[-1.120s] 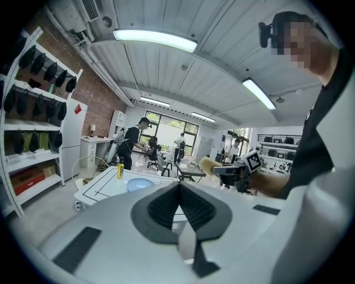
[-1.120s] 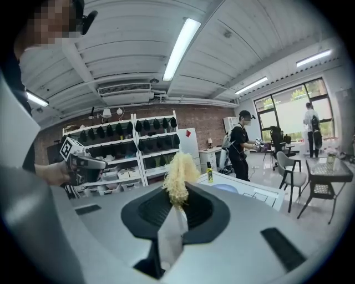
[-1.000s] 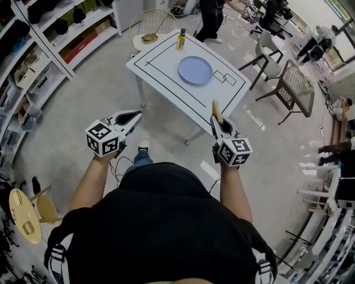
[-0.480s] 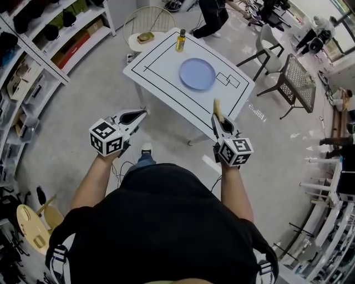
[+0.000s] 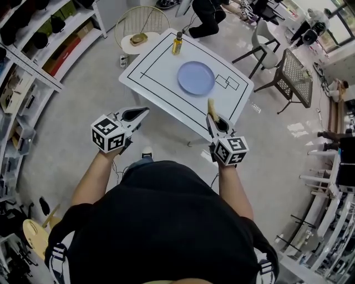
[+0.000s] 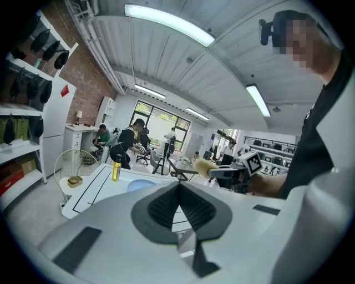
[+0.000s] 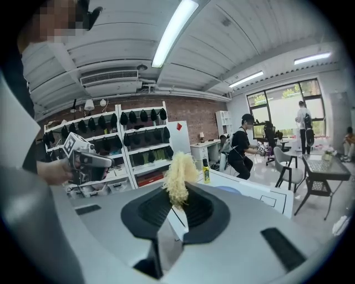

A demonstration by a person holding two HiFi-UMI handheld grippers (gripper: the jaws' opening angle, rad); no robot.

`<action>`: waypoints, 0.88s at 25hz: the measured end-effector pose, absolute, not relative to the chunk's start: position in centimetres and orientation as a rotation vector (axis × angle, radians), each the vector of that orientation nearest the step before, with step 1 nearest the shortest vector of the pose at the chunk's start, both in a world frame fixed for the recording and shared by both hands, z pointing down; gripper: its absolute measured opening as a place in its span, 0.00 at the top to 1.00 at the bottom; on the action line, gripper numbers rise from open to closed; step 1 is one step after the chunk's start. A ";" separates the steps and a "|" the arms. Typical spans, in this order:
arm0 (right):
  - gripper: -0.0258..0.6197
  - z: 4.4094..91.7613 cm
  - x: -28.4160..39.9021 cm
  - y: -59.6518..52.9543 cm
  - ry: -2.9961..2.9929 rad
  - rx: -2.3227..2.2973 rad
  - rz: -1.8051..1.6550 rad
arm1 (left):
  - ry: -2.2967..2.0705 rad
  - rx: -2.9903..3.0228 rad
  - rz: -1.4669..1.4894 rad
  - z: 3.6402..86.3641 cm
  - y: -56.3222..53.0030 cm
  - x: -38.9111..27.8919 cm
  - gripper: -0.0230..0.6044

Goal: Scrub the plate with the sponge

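A round blue plate (image 5: 195, 77) lies in the middle of the white table (image 5: 155, 77) with black lines; it also shows as the plate (image 6: 143, 184) and the plate (image 7: 227, 189). My right gripper (image 5: 211, 115) is shut on a yellow sponge (image 5: 211, 105) over the table's near edge, short of the plate. The sponge (image 7: 177, 176) sticks up between the jaws of the right gripper (image 7: 178, 201). My left gripper (image 5: 142, 111) is shut on nothing, off the table's near-left side; its jaws meet at the left gripper (image 6: 178, 187).
A yellow bottle (image 5: 177, 42) stands at the table's far edge. Beyond it is a small round stand (image 5: 136, 39) holding a bowl. Shelving (image 5: 39, 50) lines the left. Chairs (image 5: 294, 83) stand at the right, and a person (image 5: 208, 14) is behind the table.
The table has drawn slightly nearer, and the sponge now reaches over the table's near edge. Neither gripper's jaws have changed.
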State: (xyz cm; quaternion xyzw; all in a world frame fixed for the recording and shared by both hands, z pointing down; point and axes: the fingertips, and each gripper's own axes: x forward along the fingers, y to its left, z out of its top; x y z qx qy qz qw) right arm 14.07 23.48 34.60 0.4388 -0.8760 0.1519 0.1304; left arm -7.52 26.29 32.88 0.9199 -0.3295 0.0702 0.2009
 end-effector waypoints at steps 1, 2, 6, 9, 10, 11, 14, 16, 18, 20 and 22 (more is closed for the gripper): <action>0.89 34.5 13.9 23.1 -2.541 1.283 0.442 | -0.912 2.574 0.198 32.8 25.8 -7.7 0.95; 0.89 34.5 13.7 22.8 -2.536 1.293 0.441 | -0.903 2.578 0.200 32.8 25.3 -7.9 0.95; 0.89 34.2 13.2 21.4 -2.514 1.331 0.437 | -0.868 2.597 0.203 32.5 23.4 -8.7 0.95; 0.89 34.2 12.8 20.5 -2.498 1.359 0.441 | -0.842 2.609 0.205 32.5 22.2 -9.3 0.95; 0.89 34.2 12.6 20.2 -2.494 1.367 0.442 | -0.835 2.611 0.207 32.5 21.8 -9.6 0.95; 0.89 34.2 12.3 19.8 -2.490 1.374 0.442 | -0.829 2.613 0.209 32.7 21.3 -9.9 0.95; 0.89 34.1 11.4 19.2 -2.478 1.392 0.437 | -0.815 2.609 0.206 33.0 20.2 -11.0 0.95; 0.89 34.2 10.8 18.9 -2.469 1.405 0.441 | -0.803 2.607 0.201 33.1 19.8 -11.7 0.95; 0.89 34.3 10.3 18.6 -2.462 1.418 0.447 | -0.791 2.609 0.201 33.3 19.3 -12.3 0.95; 0.89 34.4 9.8 18.3 -2.457 1.429 0.451 | -0.781 2.613 0.203 33.4 18.7 -12.8 0.95; 0.89 34.5 9.1 18.0 -2.453 1.436 0.454 | -0.774 2.615 0.203 33.4 18.2 -13.5 0.95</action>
